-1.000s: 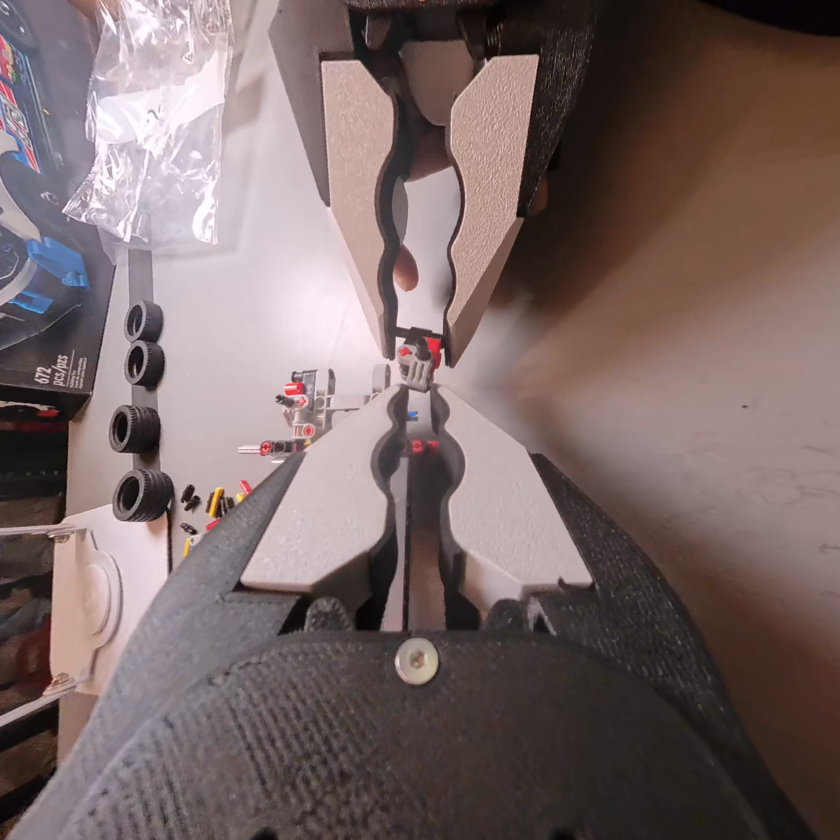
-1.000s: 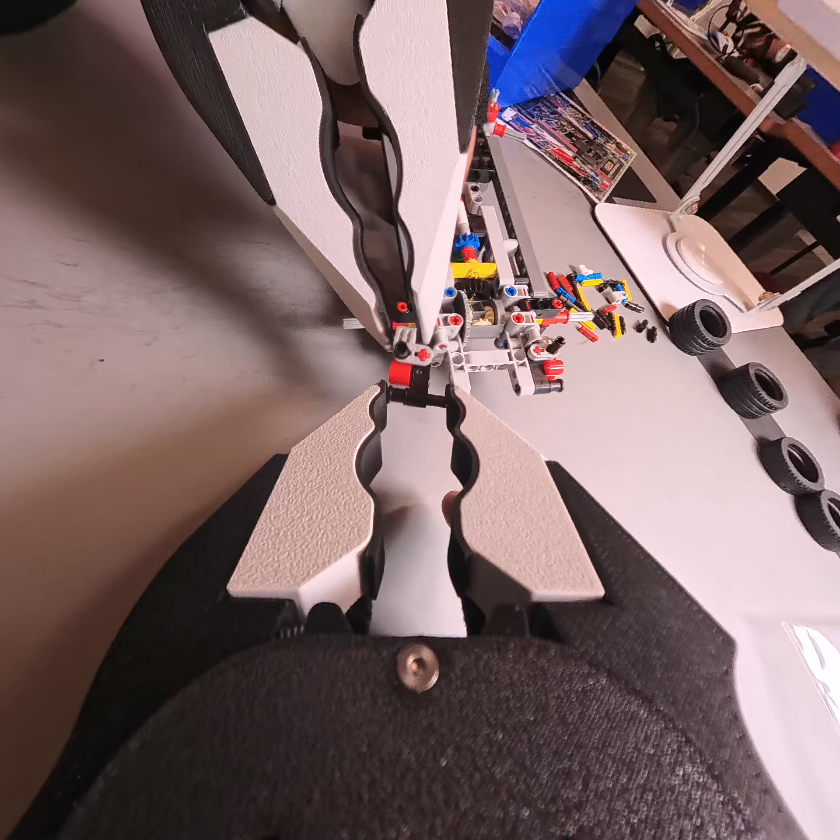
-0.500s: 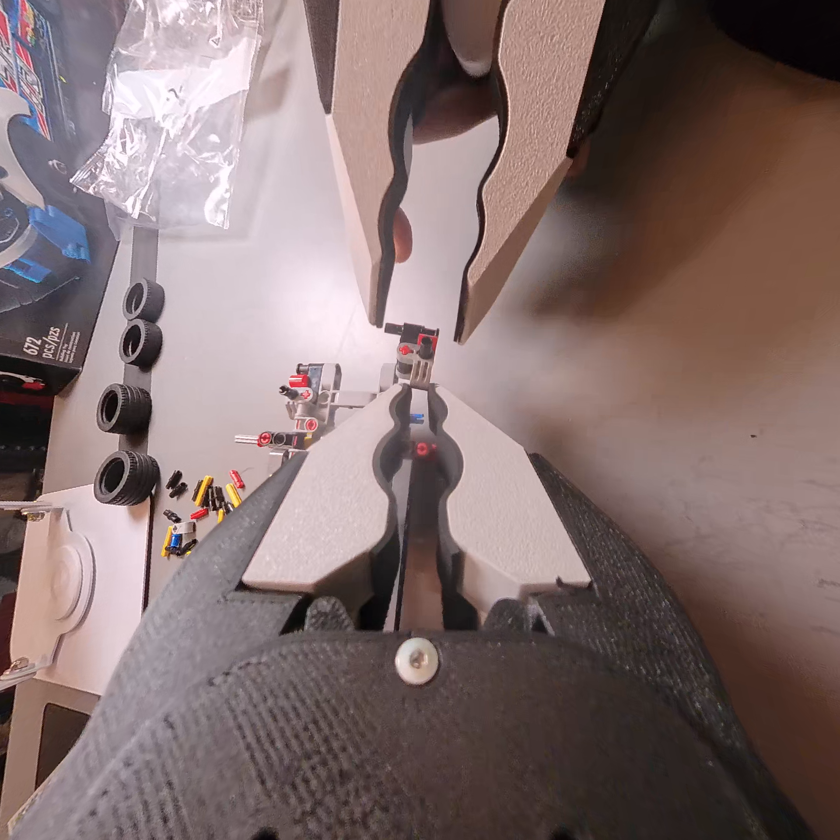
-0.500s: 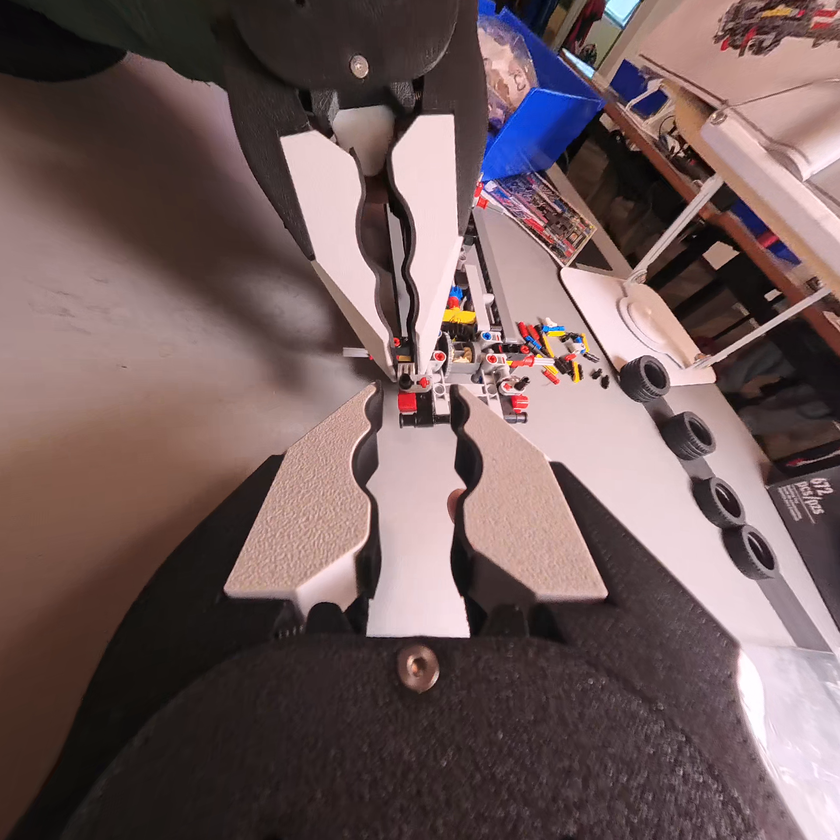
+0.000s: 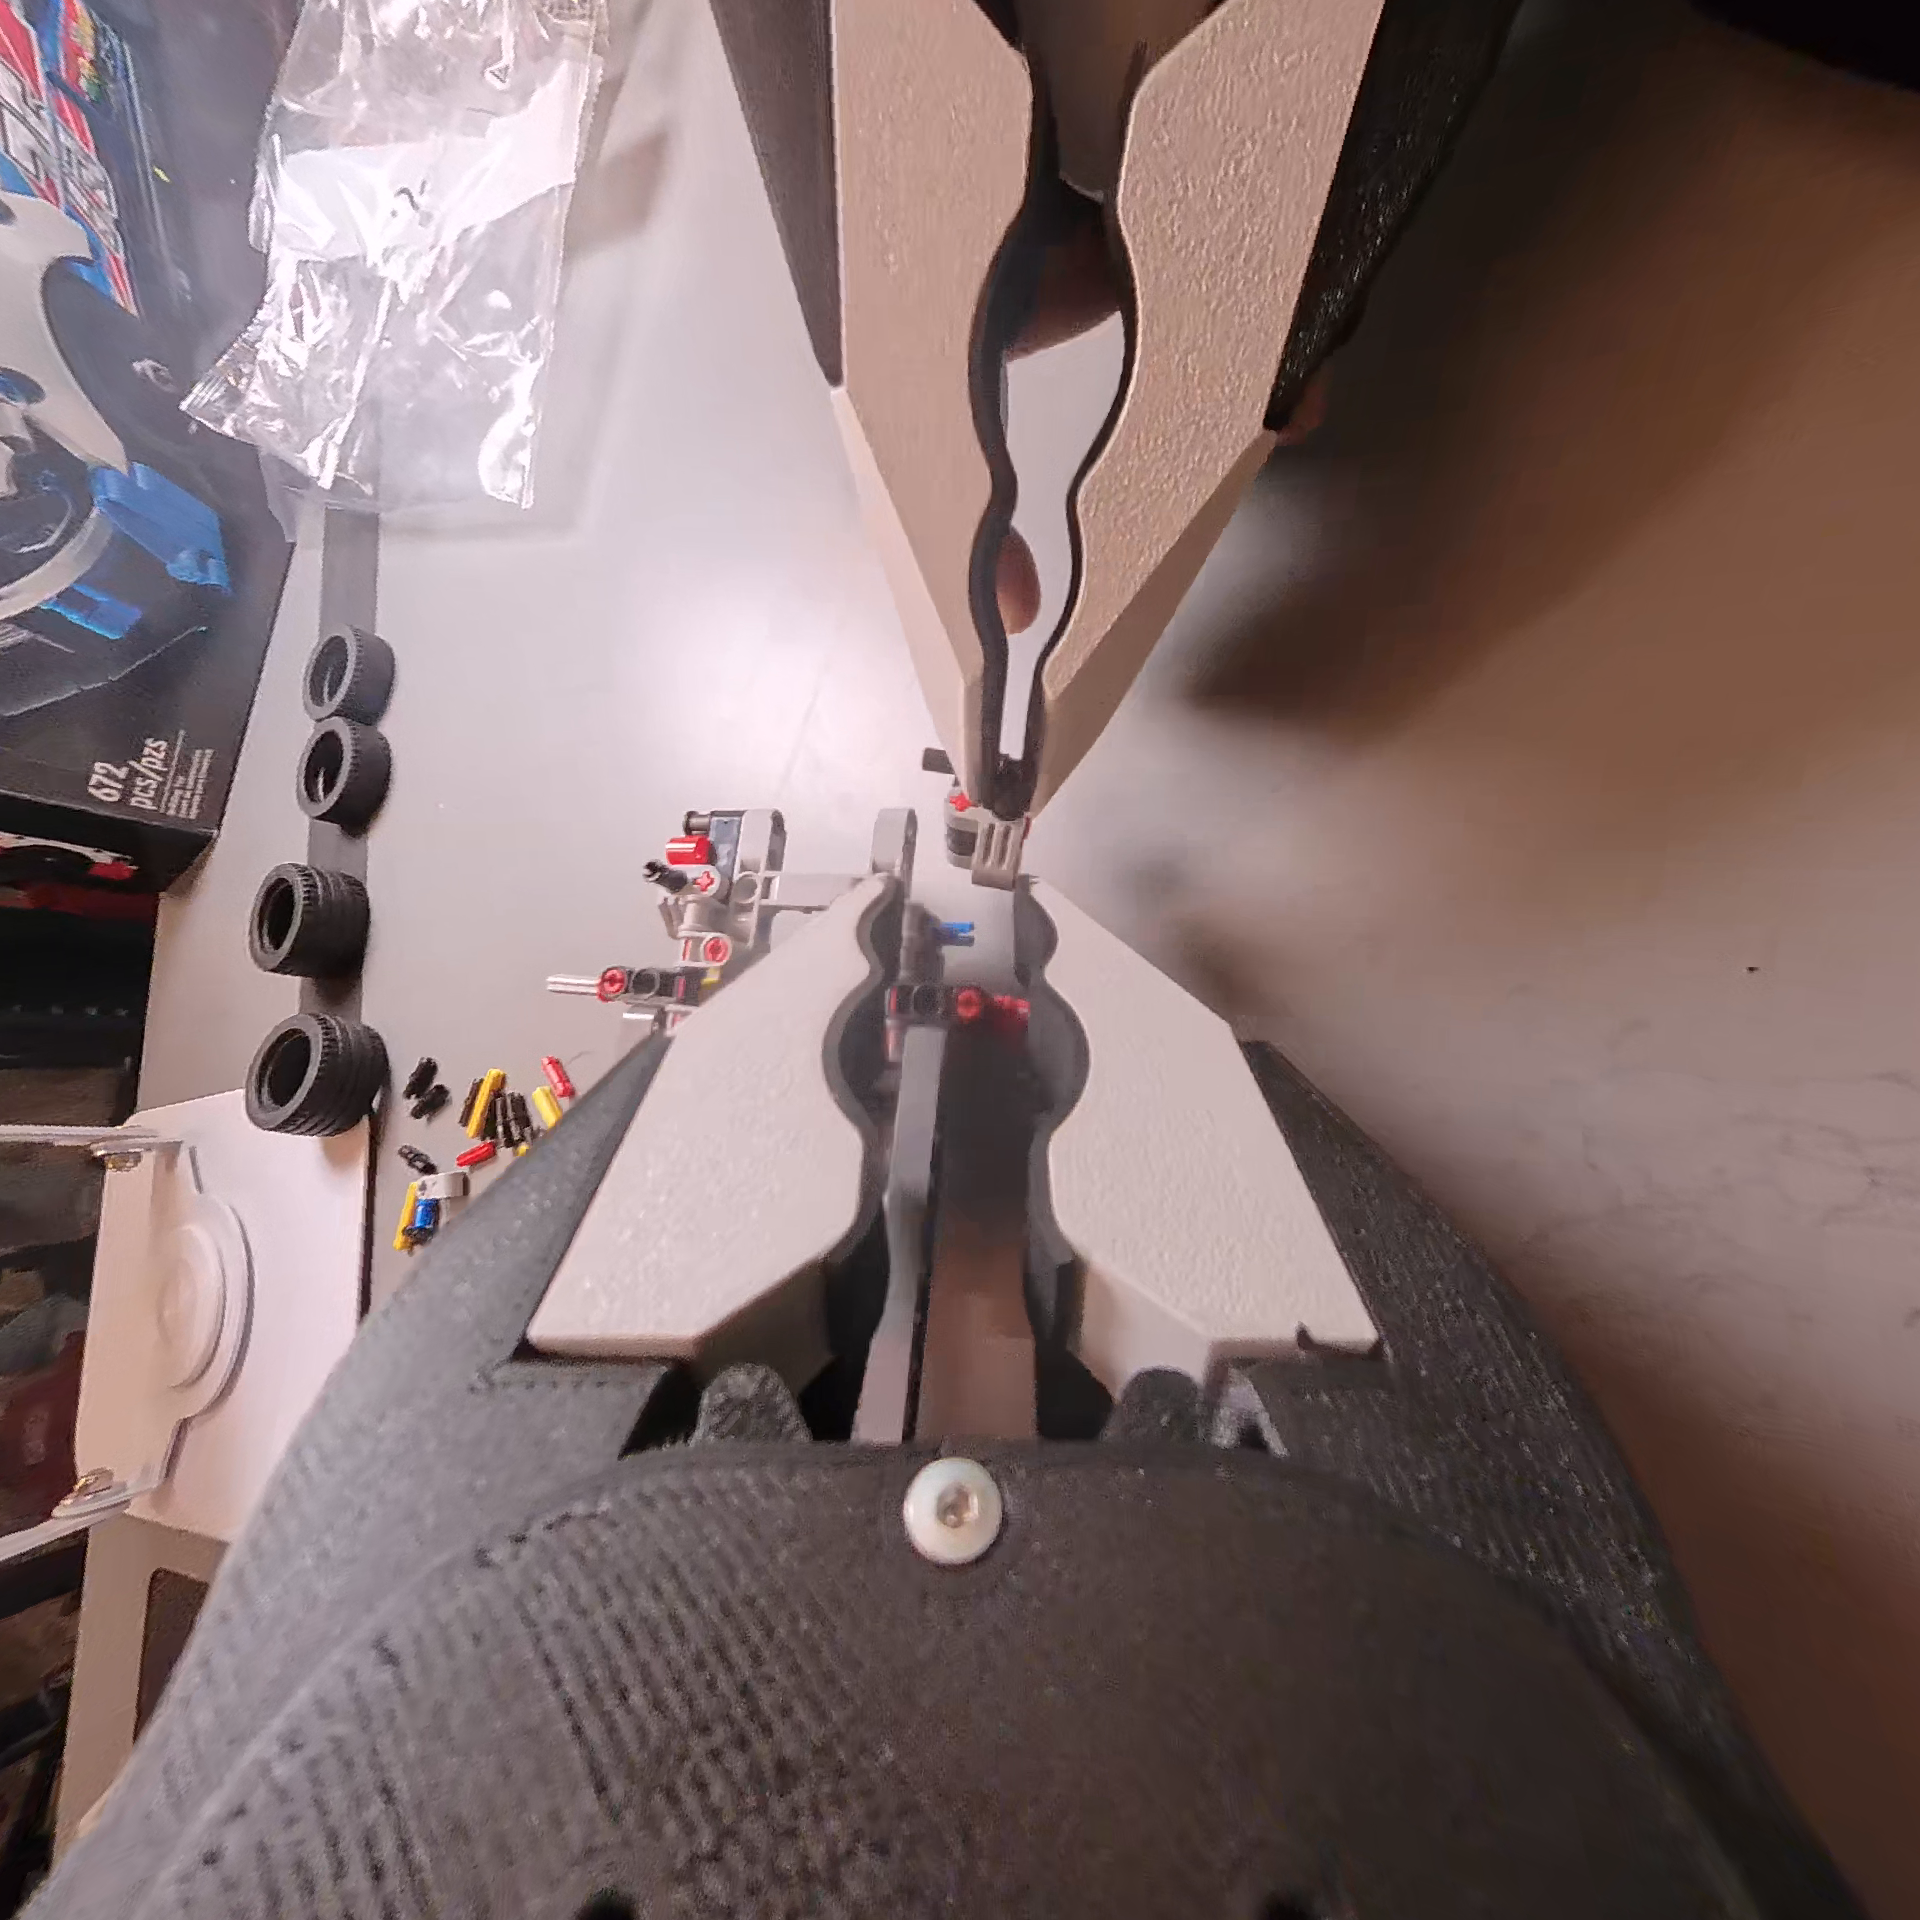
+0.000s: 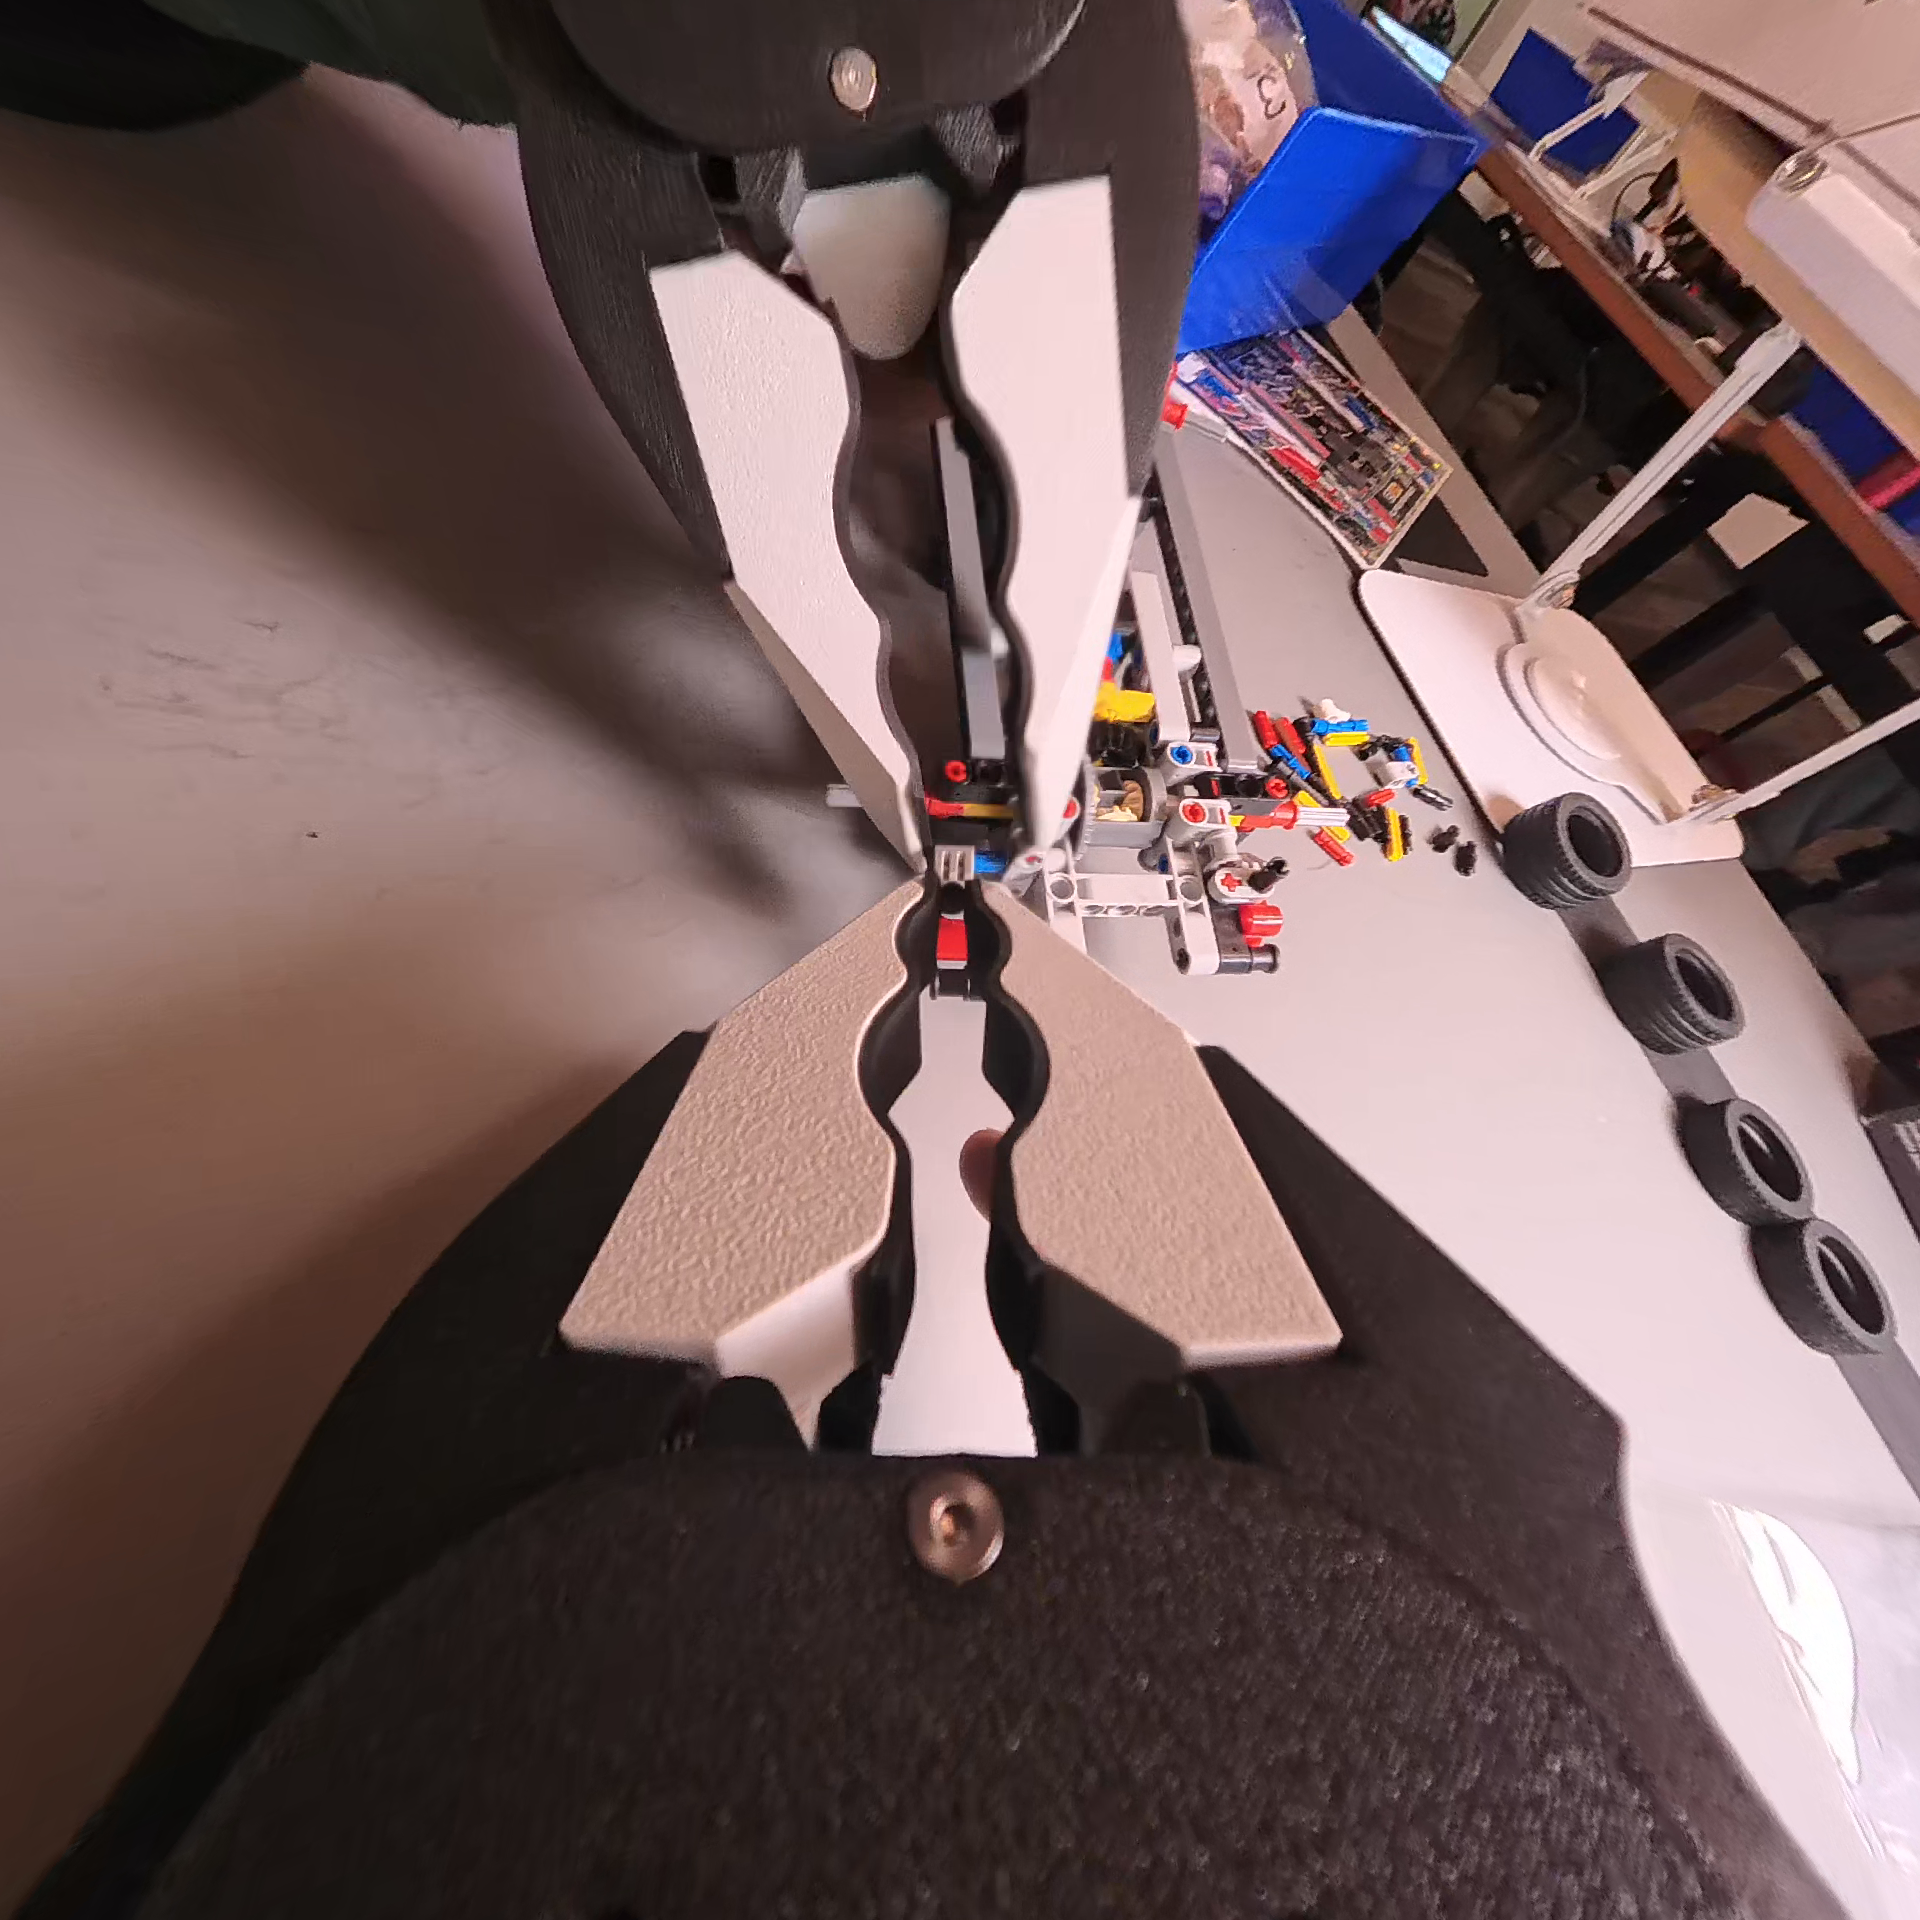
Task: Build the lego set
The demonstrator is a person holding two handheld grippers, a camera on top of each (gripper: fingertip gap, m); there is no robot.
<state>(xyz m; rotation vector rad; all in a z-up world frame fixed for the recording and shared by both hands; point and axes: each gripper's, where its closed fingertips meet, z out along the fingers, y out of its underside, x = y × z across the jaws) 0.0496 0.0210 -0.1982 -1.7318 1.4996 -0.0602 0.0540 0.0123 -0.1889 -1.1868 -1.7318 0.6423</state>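
I hold the grey Technic chassis [image 5: 904,1091] clamped in my left gripper [image 5: 951,904] above the table [image 5: 644,644]; my right gripper [image 6: 951,894] pinches its small red-and-grey end assembly [image 6: 951,930]. It looks light, rigid, easily popped apart: grip beams, not pins.

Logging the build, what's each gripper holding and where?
Left gripper clamps the grey chassis beam; right gripper pinches the small red-black connector at the chassis's end.

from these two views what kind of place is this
Probably a workshop or lab hobby bench: a grey table strewn with loose lego pieces, blue storage bins behind it, and a clamp-lamp base beside more cluttered desks.
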